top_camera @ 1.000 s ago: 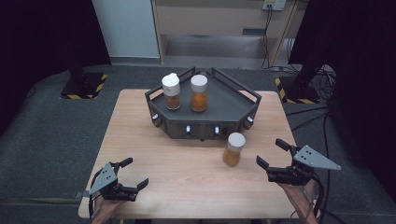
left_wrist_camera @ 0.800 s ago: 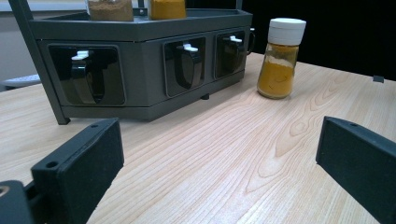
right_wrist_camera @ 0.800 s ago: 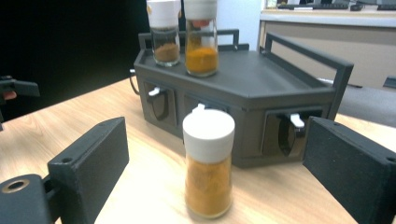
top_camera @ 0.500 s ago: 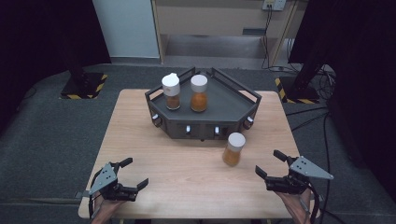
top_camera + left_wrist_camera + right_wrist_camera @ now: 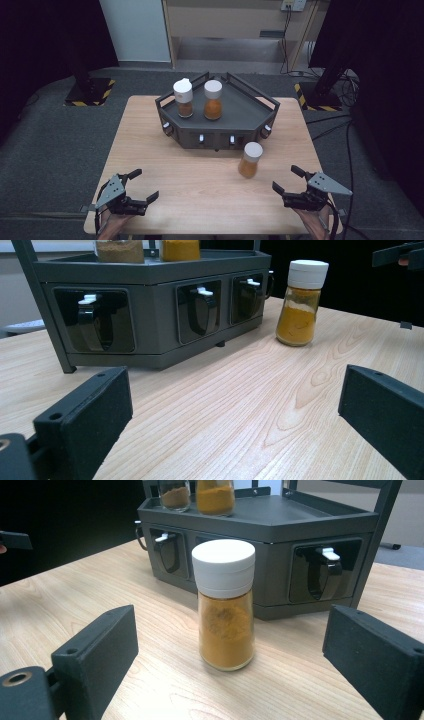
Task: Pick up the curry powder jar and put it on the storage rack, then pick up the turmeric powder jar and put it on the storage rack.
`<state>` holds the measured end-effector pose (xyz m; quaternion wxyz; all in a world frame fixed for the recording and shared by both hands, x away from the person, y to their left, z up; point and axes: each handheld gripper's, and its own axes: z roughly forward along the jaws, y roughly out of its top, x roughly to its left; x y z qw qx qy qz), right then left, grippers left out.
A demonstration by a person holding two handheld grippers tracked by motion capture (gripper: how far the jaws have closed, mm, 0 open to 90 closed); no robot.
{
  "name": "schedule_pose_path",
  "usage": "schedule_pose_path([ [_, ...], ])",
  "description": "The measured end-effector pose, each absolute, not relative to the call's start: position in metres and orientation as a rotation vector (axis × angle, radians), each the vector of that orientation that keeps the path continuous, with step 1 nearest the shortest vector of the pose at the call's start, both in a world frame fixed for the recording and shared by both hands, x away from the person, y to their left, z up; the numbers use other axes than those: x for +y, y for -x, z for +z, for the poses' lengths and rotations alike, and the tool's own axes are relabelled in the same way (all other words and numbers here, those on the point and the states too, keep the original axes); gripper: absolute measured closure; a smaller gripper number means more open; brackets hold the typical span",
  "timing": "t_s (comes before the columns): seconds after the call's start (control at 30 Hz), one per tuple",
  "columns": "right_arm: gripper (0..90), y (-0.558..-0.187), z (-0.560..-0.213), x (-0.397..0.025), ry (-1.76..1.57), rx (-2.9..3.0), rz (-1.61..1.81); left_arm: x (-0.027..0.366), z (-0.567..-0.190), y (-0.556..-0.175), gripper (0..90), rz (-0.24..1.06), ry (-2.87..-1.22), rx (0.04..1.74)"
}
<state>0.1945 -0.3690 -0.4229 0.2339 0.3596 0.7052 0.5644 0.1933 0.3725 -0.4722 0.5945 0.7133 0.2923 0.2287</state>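
rack [image 5: 235,117] is the landmark: a dark, angular spice stand at the far middle of the table [image 5: 150,145], with small drawers along its front face. two jars already stand upright on its top shelf, a brown one [image 5: 183,98] at the left and an orange one [image 5: 213,99] just beside it. that pairing suggests the shelf is where jars belong, and there is bare shelf to the right of them.

loose jar [image 5: 250,159] stands upright on the table just in front of the rack's right front corner, apart from it, white cap up, orange powder inside. my guess is it waits there to be lifted onto the shelf.

right gripper [image 5: 293,184] sits near the table's front edge, on the near side of the loose jar and pointed at it; in the right gripper view the jar [image 5: 224,605] is centred between the two jaws but farther off, so the aim looks deliberate. its jaws are spread wide, touching nothing and holding nothing.

left gripper [image 5: 141,185] is well apart from the rack, at the near left of the table, low over the wood. its jaws are also spread wide and empty; it looks parked out of the way.
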Motion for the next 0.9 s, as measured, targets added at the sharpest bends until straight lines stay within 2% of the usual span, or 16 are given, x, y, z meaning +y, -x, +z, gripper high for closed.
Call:
schedule_pose_path([
  [0.9, 7.2, -0.1964, -0.4268, -0.3675, -0.964, 1.956, 1.558, 0.3729, -0.4724, -0.1924, 0.0, 0.526, -1.651, 0.678],
])
